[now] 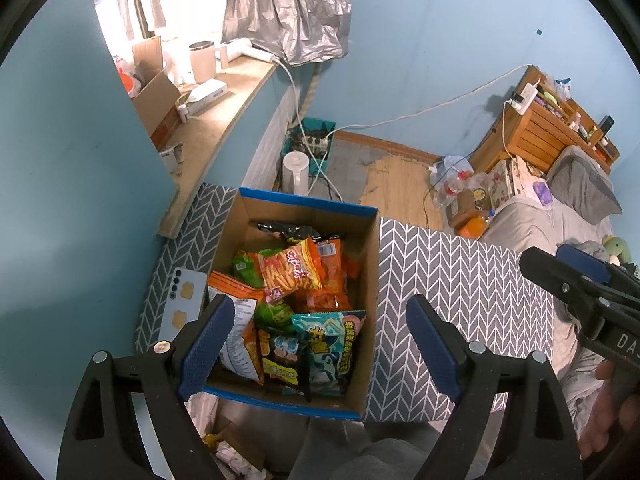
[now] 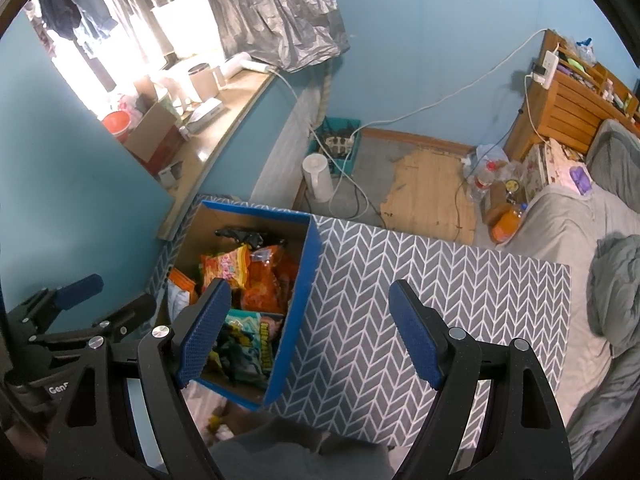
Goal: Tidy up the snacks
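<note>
A blue-edged cardboard box [image 1: 372,264] [image 2: 308,280] stands on a table with a grey herringbone cloth [image 1: 452,288] [image 2: 420,280]. It is full of snack bags: an orange bag of sticks [image 1: 290,270], a teal bag [image 1: 328,344], a dark bag [image 1: 280,360], green ones. My left gripper [image 1: 320,344] hangs open above the box's near end, nothing between its blue pads. My right gripper [image 2: 310,332] hovers open over the box's right wall and the bare cloth beside it, holding nothing. Each gripper shows at the edge of the other's view.
A phone [image 1: 182,300] lies on the cloth left of the box. A cluttered windowsill [image 1: 208,128] runs behind on the left. A white kettle [image 1: 296,174], cables and a teal crate sit on the floor beyond. A bed [image 2: 580,220] borders the table's right side.
</note>
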`<state>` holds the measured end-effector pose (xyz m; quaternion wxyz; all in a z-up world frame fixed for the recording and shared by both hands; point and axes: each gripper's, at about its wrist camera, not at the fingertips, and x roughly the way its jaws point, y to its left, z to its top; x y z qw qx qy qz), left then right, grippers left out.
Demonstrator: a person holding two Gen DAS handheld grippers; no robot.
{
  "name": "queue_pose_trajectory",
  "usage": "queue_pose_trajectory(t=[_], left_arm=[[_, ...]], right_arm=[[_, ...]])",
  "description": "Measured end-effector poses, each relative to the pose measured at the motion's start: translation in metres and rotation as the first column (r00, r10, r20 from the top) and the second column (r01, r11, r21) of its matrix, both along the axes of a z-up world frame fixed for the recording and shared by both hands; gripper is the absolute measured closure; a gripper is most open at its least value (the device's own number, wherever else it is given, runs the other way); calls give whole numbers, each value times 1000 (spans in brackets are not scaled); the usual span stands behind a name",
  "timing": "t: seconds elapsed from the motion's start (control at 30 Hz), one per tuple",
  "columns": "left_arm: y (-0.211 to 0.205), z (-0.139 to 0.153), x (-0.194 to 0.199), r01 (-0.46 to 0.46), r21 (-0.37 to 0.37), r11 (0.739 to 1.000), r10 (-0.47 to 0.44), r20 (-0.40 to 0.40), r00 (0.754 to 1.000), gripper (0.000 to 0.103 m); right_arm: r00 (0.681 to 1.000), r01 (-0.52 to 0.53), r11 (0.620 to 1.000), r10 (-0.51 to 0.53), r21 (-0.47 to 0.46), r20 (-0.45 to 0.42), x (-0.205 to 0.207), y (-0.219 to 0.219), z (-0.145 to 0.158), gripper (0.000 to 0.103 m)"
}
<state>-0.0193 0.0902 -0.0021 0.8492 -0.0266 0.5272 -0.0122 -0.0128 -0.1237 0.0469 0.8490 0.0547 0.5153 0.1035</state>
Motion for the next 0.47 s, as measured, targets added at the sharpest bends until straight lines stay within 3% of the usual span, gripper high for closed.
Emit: queue_pose_trajectory(t=[0.47], left_arm=[[-4,-3,-2,-10,-2,1000,10,-10,1000,14]], right_arm=[[1000,0,1000,0,3,-6,2,3,-1,22]])
